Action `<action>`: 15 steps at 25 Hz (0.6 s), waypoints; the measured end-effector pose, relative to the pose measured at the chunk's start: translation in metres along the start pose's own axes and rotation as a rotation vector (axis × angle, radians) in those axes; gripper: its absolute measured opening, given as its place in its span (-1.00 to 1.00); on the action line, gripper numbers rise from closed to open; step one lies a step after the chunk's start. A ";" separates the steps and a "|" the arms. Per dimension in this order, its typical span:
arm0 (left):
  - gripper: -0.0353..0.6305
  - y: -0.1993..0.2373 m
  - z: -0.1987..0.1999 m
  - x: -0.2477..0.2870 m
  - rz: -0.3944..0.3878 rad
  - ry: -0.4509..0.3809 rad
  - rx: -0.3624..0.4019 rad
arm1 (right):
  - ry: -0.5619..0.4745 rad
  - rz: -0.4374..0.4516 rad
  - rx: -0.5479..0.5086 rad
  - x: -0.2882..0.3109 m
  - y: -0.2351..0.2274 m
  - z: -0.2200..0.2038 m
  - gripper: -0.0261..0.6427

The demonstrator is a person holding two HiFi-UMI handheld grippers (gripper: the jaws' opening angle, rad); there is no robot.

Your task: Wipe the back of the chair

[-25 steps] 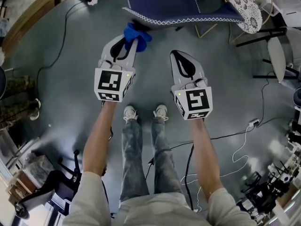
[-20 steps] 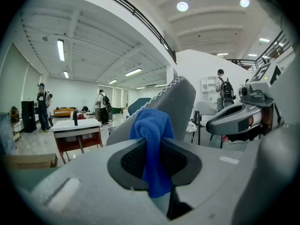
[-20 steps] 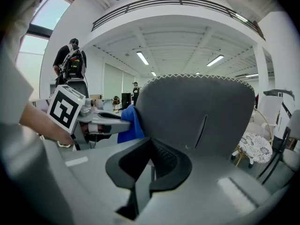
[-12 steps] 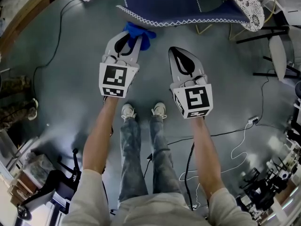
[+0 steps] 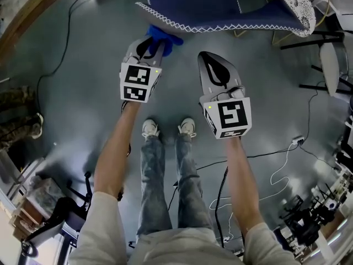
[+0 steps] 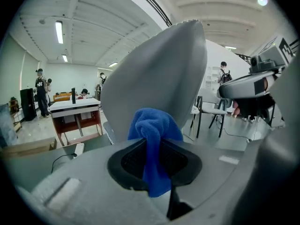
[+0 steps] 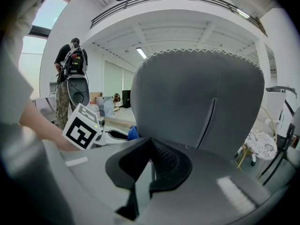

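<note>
The chair back (image 5: 220,7) is blue-grey with white zigzag stitching along its top edge; it fills the top of the head view and rises close ahead as a grey chair back (image 6: 159,78) (image 7: 201,102) in both gripper views. My left gripper (image 5: 151,44) is shut on a blue cloth (image 5: 164,37), whose bunched end (image 6: 154,130) pokes out past the jaws, right at the chair's left edge. My right gripper (image 5: 212,65) hangs a little short of the chair back, jaws shut with nothing between them.
A round patterned stool (image 5: 292,4) and dark chair legs (image 5: 320,37) stand to the right. Cables (image 5: 276,164) trail over the grey floor. A red-framed table (image 6: 75,116) and people stand far off. My shoes (image 5: 168,128) are below the grippers.
My left gripper with the cloth has moved forward and slightly right, up to the chair's stitched edge. The right gripper has barely shifted.
</note>
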State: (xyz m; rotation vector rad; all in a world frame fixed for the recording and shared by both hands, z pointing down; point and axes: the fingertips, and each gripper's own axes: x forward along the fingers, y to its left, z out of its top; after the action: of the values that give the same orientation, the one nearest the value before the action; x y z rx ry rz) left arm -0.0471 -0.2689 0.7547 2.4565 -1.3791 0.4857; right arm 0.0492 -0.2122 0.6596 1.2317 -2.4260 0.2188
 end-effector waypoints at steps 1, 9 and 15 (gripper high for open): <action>-0.70 0.001 -0.005 0.003 -0.001 0.015 0.009 | 0.004 0.001 0.001 0.000 0.000 -0.002 -0.92; -0.70 0.007 -0.022 -0.003 -0.002 0.059 0.043 | 0.011 0.004 -0.013 -0.010 0.004 -0.007 -0.92; -0.70 -0.003 0.014 -0.049 0.022 -0.054 0.050 | 0.001 0.010 -0.027 -0.027 0.014 -0.002 -0.92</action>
State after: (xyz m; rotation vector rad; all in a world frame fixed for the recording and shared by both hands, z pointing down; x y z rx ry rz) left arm -0.0664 -0.2349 0.7214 2.5133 -1.4336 0.4679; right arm 0.0528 -0.1831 0.6510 1.2072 -2.4270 0.1894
